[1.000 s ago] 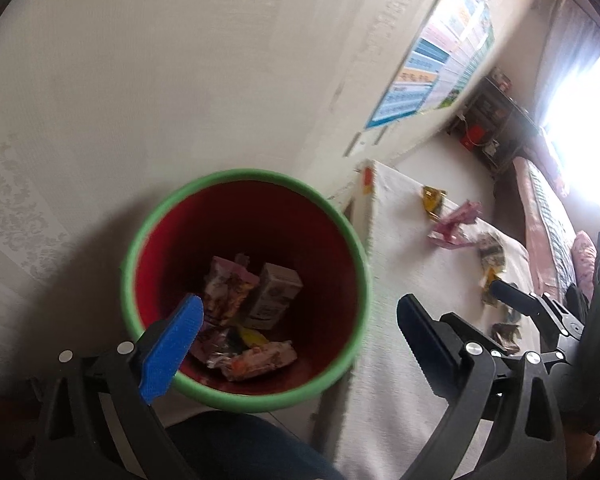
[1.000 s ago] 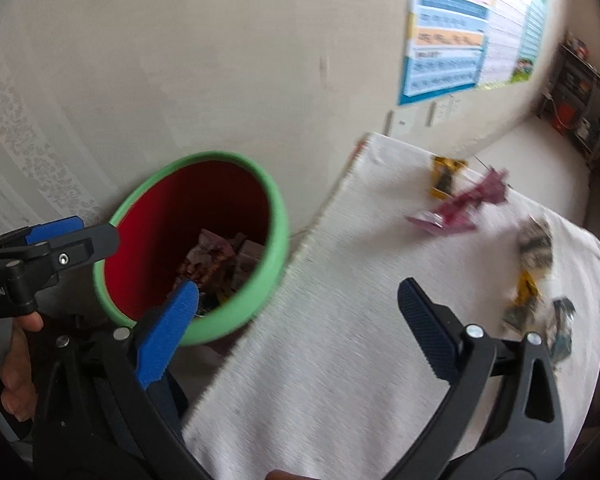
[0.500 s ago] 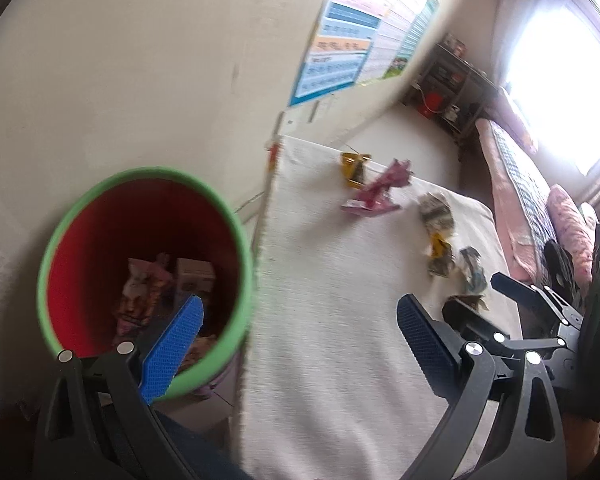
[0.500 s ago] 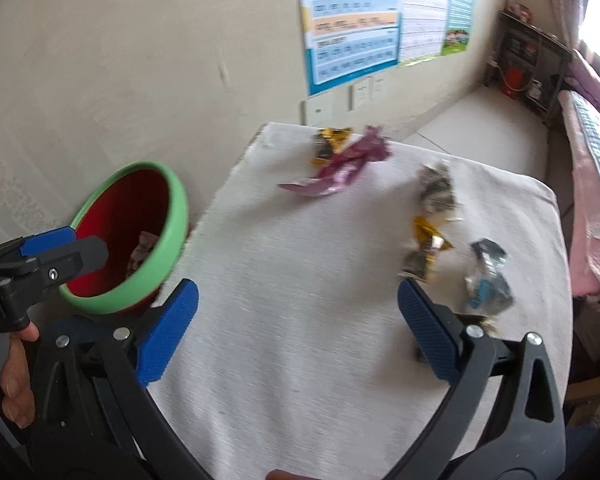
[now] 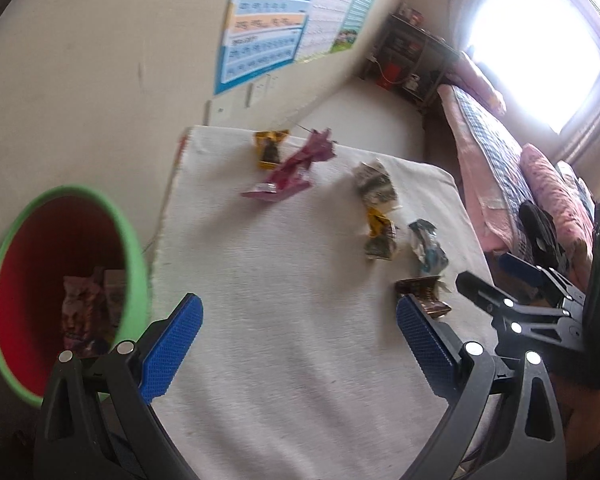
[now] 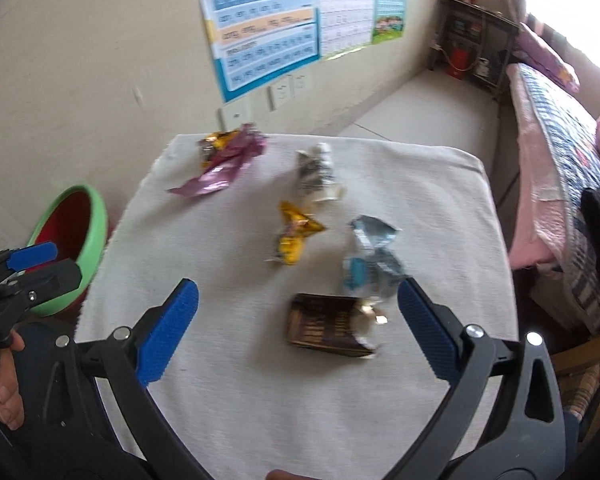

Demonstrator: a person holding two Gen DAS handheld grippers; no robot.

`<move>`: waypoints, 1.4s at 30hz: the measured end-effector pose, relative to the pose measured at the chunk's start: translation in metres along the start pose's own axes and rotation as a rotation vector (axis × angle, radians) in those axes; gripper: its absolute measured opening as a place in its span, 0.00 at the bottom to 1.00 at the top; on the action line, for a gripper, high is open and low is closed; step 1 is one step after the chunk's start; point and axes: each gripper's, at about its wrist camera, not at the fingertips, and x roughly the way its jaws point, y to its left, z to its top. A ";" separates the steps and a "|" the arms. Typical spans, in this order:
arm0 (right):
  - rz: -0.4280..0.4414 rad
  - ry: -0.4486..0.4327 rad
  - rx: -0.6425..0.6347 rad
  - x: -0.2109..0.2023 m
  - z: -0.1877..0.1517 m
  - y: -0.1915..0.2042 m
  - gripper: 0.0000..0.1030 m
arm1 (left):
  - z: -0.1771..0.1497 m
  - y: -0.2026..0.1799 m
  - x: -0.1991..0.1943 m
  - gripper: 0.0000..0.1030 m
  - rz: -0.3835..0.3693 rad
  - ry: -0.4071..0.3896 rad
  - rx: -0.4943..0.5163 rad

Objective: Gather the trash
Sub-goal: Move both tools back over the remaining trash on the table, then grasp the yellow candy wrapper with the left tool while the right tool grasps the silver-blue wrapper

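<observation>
Several crumpled wrappers lie on a white cloth-covered table point(image 6: 260, 380): a dark brown one point(image 6: 328, 330) nearest, a silver-blue one point(image 6: 370, 258), a yellow one point(image 6: 294, 232), a grey-white one point(image 6: 316, 174) and a magenta one point(image 6: 224, 168). My right gripper point(image 6: 298, 328) is open above the brown wrapper, which lies between its pads. My left gripper point(image 5: 300, 340) is open and empty over bare cloth. A green bin with a red inside point(image 5: 134, 240) stands left of the table and holds several wrappers point(image 5: 88, 308).
A wall with a poster point(image 6: 268, 28) runs behind the table. A bed with pink bedding point(image 6: 560, 168) lies along the right, and a dark shelf point(image 6: 476, 44) stands in the far corner. A hand point(image 6: 4, 380) holds the left gripper's handle.
Both grippers have swung right, away from the bin and over the table. The right one has come close above the brown wrapper. Both stay open and empty.
</observation>
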 end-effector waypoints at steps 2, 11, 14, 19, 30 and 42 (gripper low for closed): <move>-0.019 0.008 0.010 0.004 0.001 -0.013 0.95 | 0.003 -0.009 0.008 0.91 -0.012 0.011 0.013; -0.043 0.055 0.062 0.031 -0.001 -0.056 0.95 | 0.015 -0.034 0.040 0.91 -0.060 0.059 0.050; -0.033 0.079 0.085 0.043 -0.002 -0.065 0.95 | 0.021 -0.039 0.052 0.91 -0.092 0.075 0.044; -0.027 0.096 0.087 0.058 -0.001 -0.073 0.95 | 0.032 -0.051 0.077 0.90 -0.149 0.113 0.042; 0.004 0.126 0.050 0.091 0.006 -0.075 0.92 | 0.048 -0.081 0.151 0.75 -0.213 0.238 0.017; 0.038 0.162 0.052 0.114 0.007 -0.075 0.67 | 0.053 -0.091 0.200 0.31 -0.151 0.321 0.019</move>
